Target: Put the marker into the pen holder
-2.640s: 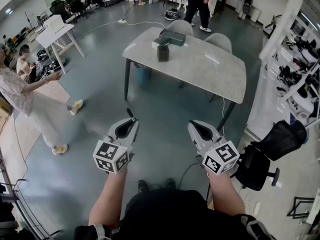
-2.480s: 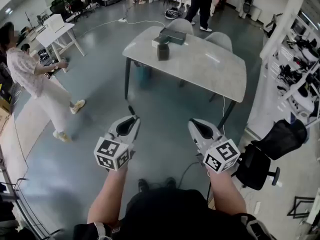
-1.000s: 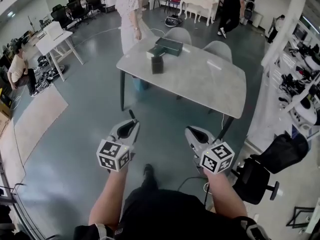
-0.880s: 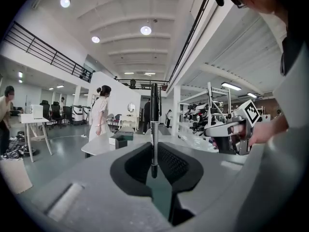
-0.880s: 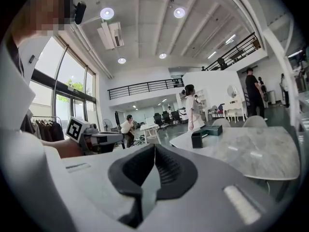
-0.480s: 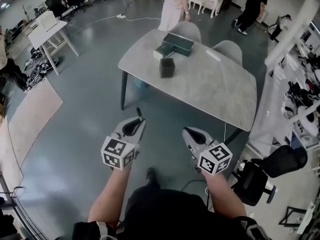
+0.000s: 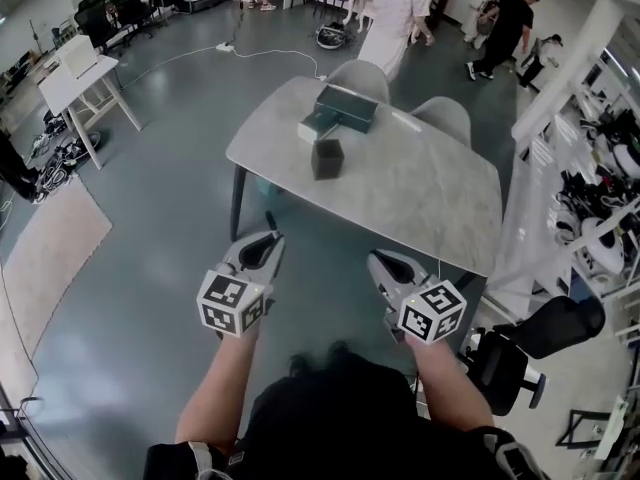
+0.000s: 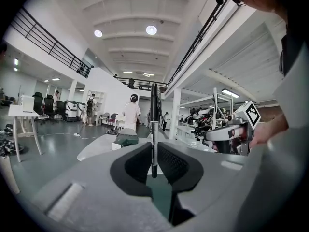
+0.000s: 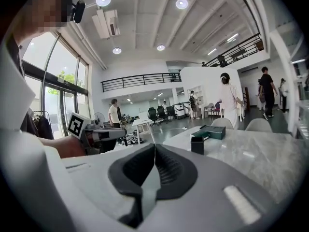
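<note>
Probably a lab, equipment racks (image 7: 600,158), white desk (image 7: 70,73), office chairs (image 7: 120,3), mezzanine railing (image 9: 140,79)

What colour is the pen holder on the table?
The pen holder is plain black, with no visible pattern. It shows best in the head view.

No words, numbers or brand names can be read anywhere in the room. The only printed marks are black-and-white square patterns on the cube (image 7: 232,303) of the left gripper (image 7: 262,248) and the cube (image 7: 432,311) of the right gripper (image 7: 380,263); they hold no letters. Any print on the green box (image 7: 347,107) on the table (image 7: 430,193) is too small to tell.
</note>
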Demonstrator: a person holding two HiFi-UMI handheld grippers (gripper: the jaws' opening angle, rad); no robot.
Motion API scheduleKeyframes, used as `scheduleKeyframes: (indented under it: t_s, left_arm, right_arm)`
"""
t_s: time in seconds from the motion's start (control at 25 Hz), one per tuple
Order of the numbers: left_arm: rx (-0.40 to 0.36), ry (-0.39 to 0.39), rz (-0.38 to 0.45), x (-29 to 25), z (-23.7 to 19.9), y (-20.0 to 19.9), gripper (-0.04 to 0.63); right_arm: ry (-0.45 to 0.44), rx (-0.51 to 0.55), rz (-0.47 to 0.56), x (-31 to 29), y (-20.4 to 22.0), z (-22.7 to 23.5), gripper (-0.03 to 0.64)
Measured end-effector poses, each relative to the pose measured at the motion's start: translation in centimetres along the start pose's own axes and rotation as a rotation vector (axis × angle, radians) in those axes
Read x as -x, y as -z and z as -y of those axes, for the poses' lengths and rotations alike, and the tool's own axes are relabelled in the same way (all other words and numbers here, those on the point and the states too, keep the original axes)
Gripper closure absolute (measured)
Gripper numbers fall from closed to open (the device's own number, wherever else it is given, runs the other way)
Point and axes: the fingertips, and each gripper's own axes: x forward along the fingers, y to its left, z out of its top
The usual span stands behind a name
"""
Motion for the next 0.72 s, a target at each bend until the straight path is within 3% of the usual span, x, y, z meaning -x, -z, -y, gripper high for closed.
scheduleKeyframes:
  t_s: [0.4, 0.72]
  left_arm:
    - [-0.003, -0.004, -0.025, -4.9, -2.6, -0.3, 0.551]
    - [0.004, -0.048, -0.039, -16.1, -7.8, -1.8, 0.551]
  right_arm:
    - [-0.044, -0.029, 0.016, -5.0, -1.0, 4.4, 0.614]
    - [-0.112, -0.051, 0.023, -13.5, -3.2, 15.0, 0.614]
